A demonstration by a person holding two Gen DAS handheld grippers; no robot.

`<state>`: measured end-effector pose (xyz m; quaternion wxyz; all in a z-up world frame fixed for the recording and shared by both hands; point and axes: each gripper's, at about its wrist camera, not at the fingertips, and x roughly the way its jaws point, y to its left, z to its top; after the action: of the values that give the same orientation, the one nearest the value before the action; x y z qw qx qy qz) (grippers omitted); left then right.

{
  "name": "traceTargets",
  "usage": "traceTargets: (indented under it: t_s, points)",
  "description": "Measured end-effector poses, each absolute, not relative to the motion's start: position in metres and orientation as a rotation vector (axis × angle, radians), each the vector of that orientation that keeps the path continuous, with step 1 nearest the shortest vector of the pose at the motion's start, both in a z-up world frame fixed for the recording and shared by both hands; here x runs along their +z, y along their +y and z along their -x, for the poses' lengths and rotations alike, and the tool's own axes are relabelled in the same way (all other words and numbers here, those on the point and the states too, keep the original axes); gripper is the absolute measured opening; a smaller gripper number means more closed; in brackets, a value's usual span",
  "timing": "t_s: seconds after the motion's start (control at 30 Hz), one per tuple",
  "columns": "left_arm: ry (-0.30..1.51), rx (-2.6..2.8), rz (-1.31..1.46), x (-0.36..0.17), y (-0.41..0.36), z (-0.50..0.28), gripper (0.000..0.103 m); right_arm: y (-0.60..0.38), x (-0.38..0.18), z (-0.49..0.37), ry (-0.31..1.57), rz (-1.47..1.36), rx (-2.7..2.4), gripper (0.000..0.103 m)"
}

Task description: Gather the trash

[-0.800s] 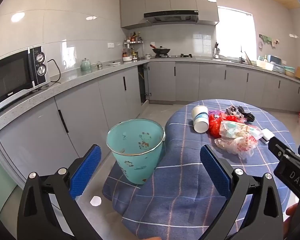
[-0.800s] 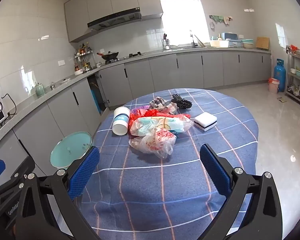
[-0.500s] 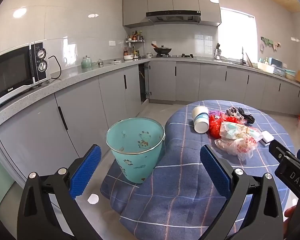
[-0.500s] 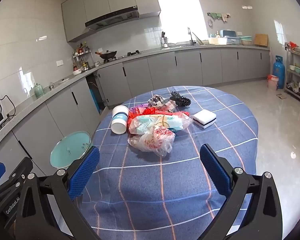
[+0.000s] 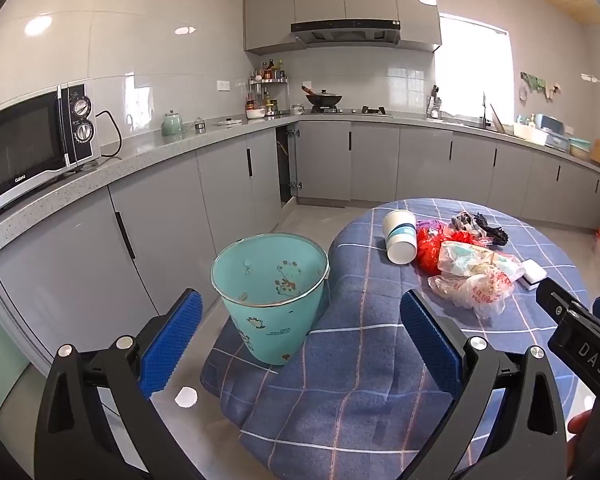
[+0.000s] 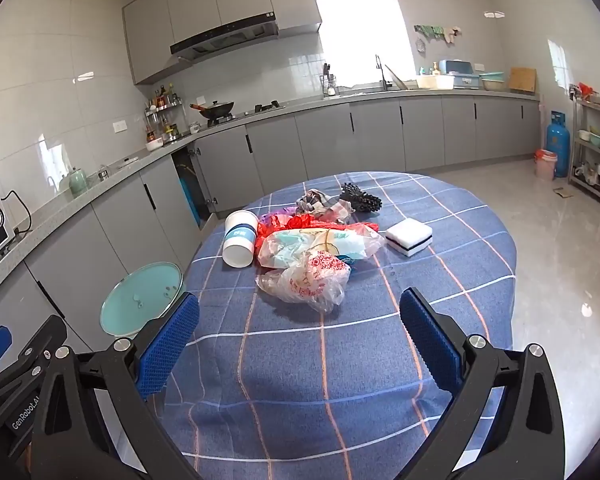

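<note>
Left gripper [image 5: 298, 332], right gripper [image 6: 299, 334] wide open, empty (unchanged) — trash pile [image 6: 314, 256] slightly nearer

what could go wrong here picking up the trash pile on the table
1. The clear plastic bag overlaps the other wrappers, so the open right gripper may drag several along.
2. The paper cup lies on its side near the table edge and could roll off.
3. The teal bin stands below that edge; drops may miss.
</note>
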<state>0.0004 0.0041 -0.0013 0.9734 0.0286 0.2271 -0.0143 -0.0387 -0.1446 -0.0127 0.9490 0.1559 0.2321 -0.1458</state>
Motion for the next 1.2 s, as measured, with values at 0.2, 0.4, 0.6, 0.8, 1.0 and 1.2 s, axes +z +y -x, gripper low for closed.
traceTargets:
  t_s: [0.2, 0.4, 0.6, 0.8, 1.0, 1.2]
  points:
    - [0.458, -0.029, -0.057, -0.001, 0.0041, 0.0002, 0.097, -0.1446, -0.0129, 0.0395, 0.472, -0.318, -0.296, 0.099]
    - [0.459, -0.031, -0.059, -0.0007, 0.0043, 0.0002, 0.097, -0.1447, -0.0122, 0.0397, 0.47, -0.319, -0.297, 0.099]
    - [0.459, -0.03, -0.058, -0.0012, 0.0038, 0.0003, 0.097, -0.1469, -0.014, 0.0402, 0.469, -0.32, -0.298, 0.099]
    - [0.461, -0.034, -0.057, 0.0005, 0.0024, 0.0012, 0.097, -0.1476, -0.015, 0.0434, 0.47, -0.322, -0.297, 0.099]
    - [0.468, -0.036, -0.053, -0.001, 0.0021, 0.0004, 0.097, -0.1494, -0.0153, 0.0448, 0.464, -0.327, -0.304, 0.099]
    - [0.464, -0.035, -0.054, -0.004, 0.0008, -0.0005, 0.097, -0.1478, -0.0138, 0.0461, 0.466, -0.32, -0.303, 0.099]
